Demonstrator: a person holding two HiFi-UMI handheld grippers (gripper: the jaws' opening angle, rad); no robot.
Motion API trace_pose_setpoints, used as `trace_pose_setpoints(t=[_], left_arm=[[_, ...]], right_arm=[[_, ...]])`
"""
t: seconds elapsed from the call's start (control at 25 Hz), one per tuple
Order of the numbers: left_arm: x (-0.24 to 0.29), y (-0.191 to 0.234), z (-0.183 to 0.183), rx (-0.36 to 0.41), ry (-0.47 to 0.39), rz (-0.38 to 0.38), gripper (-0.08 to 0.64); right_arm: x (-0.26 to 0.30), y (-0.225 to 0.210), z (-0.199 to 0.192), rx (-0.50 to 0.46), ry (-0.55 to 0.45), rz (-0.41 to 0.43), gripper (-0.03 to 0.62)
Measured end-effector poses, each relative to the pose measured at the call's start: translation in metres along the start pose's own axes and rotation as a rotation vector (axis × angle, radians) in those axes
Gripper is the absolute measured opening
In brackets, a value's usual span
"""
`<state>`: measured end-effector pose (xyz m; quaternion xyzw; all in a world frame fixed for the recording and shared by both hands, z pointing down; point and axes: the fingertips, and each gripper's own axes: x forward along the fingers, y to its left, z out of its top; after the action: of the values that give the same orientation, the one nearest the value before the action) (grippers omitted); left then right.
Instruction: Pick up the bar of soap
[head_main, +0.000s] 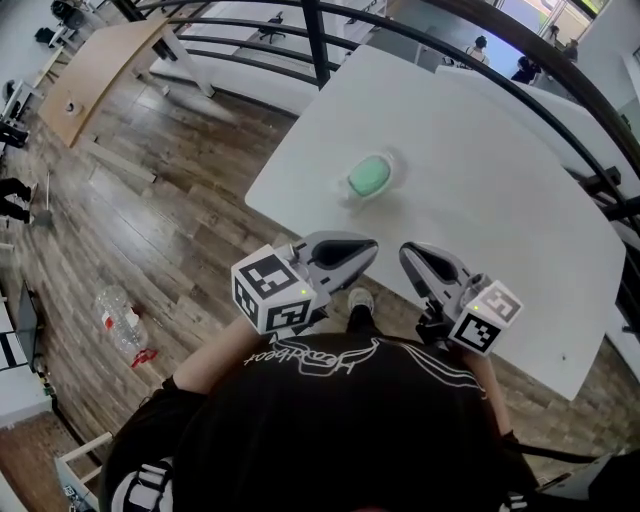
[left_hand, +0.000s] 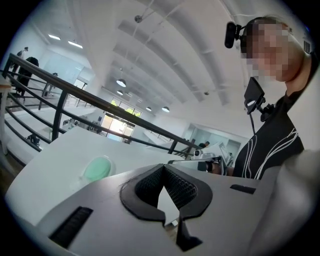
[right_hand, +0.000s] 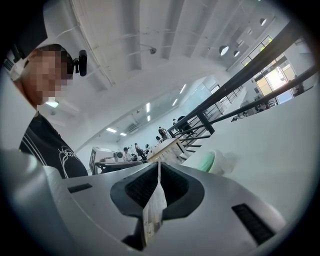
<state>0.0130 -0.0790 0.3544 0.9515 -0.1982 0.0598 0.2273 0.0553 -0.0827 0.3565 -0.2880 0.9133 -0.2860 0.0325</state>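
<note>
On the broad white rectangular table (head_main: 480, 180), towards its far-left part in the head view, the pale green oval bar of soap (head_main: 369, 177) lies in a shallow clear soap dish (head_main: 393, 166), untouched and with nothing else near it. At the table's near edge, close to the person's dark shirt, the left gripper (head_main: 368, 249) and the right gripper (head_main: 407, 256) hang side by side with their tips pointing roughly at the soap but well short of it. The left gripper view shows that gripper's black ribbed pads meeting at the tips, jaws together with nothing between them (only white tabletop shows through the gap behind the tips), and the soap sits off to the left of its line. The right gripper view shows the same: jaws closed tip to tip on nothing, brown wood-plank floor (head_main: 180, 200) visible through the slit, the soap and its dish off to the right. Judging from this, the task is barely begun: neither gripper has reached the soap, no grip has been made, and nothing is lifted. What is left is nearly everything: choosing a gripper, spreading its jaws wide enough for the bar, carrying it forward over the dish, closing on the soap's sides, and raising it clear, which may be slippery work on so smooth and rounded a bar.
</note>
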Motion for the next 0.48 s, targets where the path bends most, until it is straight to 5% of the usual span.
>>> trace_pose_setpoints(t=[0.48], left_arm=[[0.009,0.063,0.018,0.039,0.026,0.132,0.011]], right_arm=[[0.025,-0.034,0.012,0.031,0.036,0.018,0.02]])
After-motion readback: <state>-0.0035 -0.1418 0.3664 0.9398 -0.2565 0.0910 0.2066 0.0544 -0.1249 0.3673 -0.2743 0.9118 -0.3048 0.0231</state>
